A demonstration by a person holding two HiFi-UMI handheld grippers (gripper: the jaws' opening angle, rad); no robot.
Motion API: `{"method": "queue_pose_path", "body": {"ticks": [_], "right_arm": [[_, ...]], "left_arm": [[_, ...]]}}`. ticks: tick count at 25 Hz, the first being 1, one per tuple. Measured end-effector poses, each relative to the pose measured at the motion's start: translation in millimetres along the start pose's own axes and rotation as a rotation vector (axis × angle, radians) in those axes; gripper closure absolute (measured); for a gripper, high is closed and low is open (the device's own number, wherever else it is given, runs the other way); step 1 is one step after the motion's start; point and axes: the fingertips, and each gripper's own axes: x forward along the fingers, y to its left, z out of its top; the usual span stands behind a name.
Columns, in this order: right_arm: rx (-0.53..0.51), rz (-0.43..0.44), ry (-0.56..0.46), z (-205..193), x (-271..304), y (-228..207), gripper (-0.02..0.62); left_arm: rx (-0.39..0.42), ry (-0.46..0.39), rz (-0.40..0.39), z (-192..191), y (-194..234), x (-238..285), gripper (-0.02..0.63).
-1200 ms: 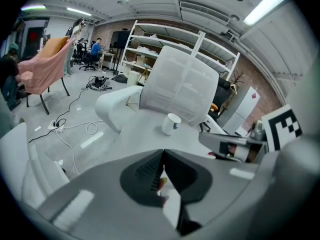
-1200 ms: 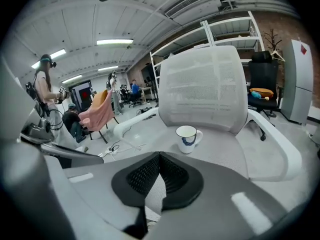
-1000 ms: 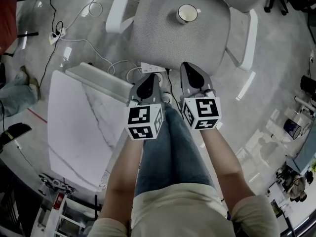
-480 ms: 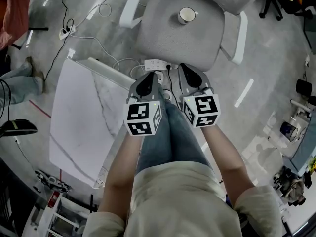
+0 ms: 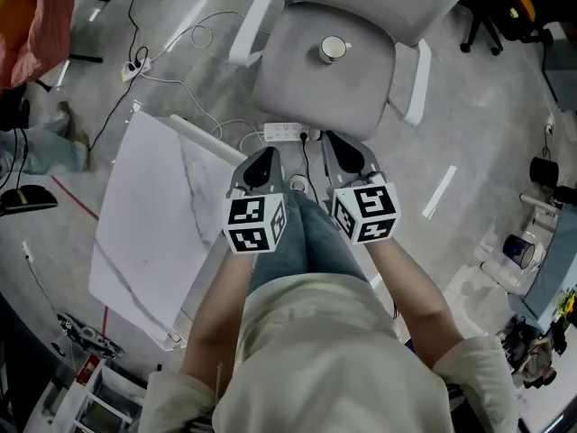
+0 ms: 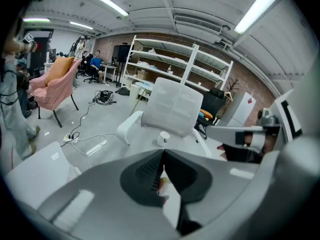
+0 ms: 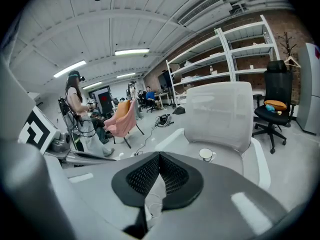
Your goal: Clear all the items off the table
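A white mug (image 5: 333, 49) stands upright on the seat of a grey office chair (image 5: 306, 84), beyond both grippers. The white marble table (image 5: 149, 215) lies to the left of my left arm. My left gripper (image 5: 264, 158) and right gripper (image 5: 336, 140) hang side by side above my knees, both shut with nothing between the jaws. In the left gripper view the mug (image 6: 163, 138) shows just past the closed jaw tips (image 6: 162, 151), and the right gripper (image 6: 240, 135) reaches in from the right. The right gripper view has the mug (image 7: 205, 154) to the right of its closed tips (image 7: 159, 154).
A white power strip (image 5: 284, 132) and loose cables (image 5: 180, 84) lie on the floor between table and chair. A pink armchair (image 7: 122, 118) and a person wearing a headset (image 7: 75, 104) stand at the left. Metal shelves (image 6: 175, 59) line the back wall. A black chair (image 7: 275, 104) stands at the right.
Both grippers have risen together, still shut and empty. In the head view the floor, table and chair look smaller and the chair with the mug has slid toward the top.
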Motion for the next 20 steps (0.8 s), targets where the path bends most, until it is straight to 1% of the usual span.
{"method": "queue_pose_path", "body": {"ticks": [5, 11, 16, 20], "right_arm": [[-0.017, 0.039, 0.012, 10.7, -10.4, 10.9, 0.597], [-0.039, 0.064, -0.002, 22.4, -5.8, 25.4, 0.597], [-0.054, 0.083, 0.001, 14.7, -0.2, 46.7, 0.597], [-0.066, 0.111, 0.019, 1.4, -1.5, 74.3, 0.597]], "left_arm": [[-0.001, -0.017, 0.013, 13.3, -2.7, -17.2, 0.597], [-0.003, -0.037, 0.017, 18.8, 1.3, -28.0, 0.597], [-0.036, -0.054, 0.039, 7.6, 16.6, -41.8, 0.597], [-0.056, -0.056, 0.071, -7.7, 34.9, -61.2, 0.597]]}}
